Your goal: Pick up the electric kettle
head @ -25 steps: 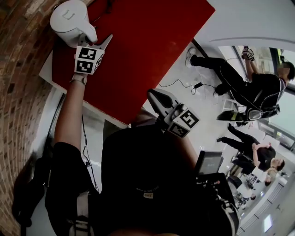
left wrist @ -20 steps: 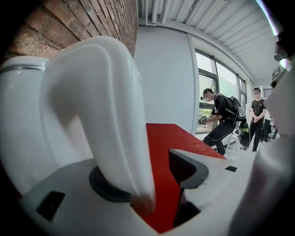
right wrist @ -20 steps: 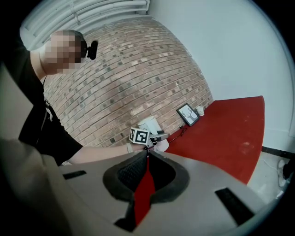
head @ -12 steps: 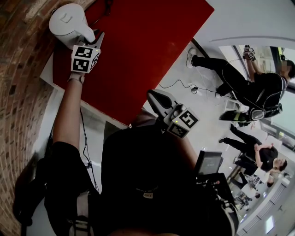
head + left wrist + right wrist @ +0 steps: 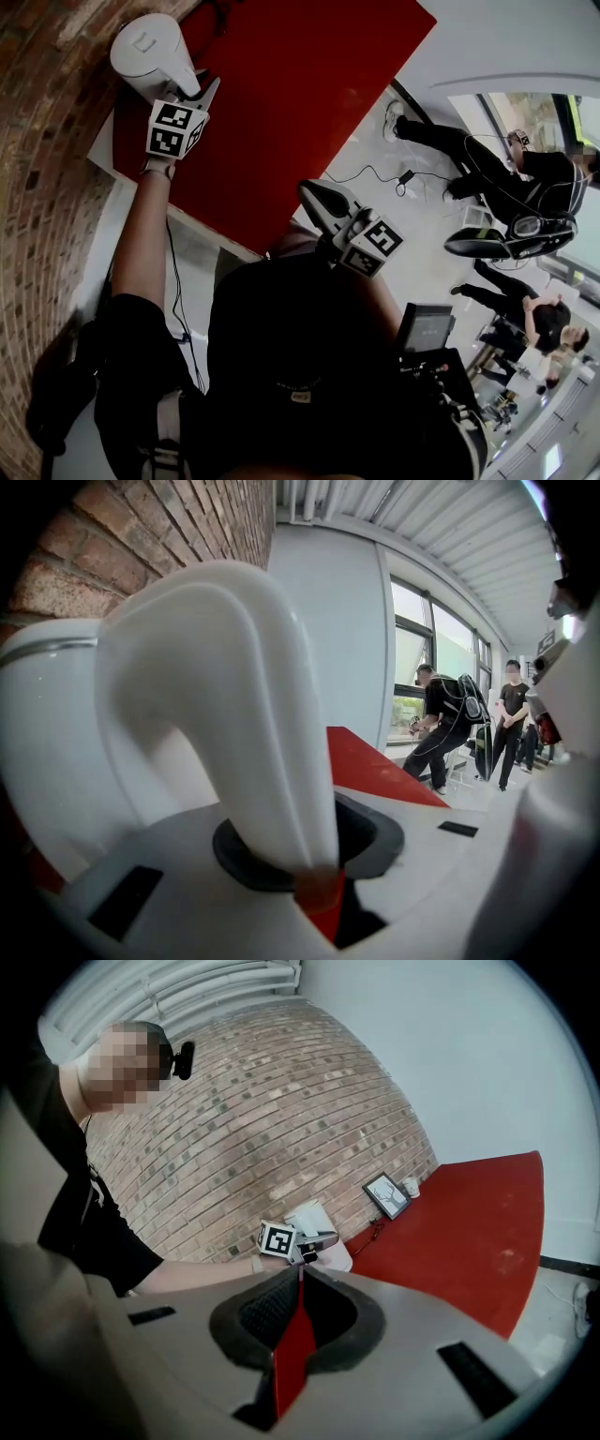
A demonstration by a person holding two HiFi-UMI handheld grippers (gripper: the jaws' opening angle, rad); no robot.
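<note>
Firmly, left gripper (image 5: 199,86) clamps the handle (image 5: 234,714) of the lidded white kettle (image 5: 142,49); right gripper (image 5: 309,193) jaws together, empty

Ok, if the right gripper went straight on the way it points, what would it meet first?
Likely the left gripper, clamped on the electric kettle by its handle; depth is unclear, so the red table could come first.
</note>
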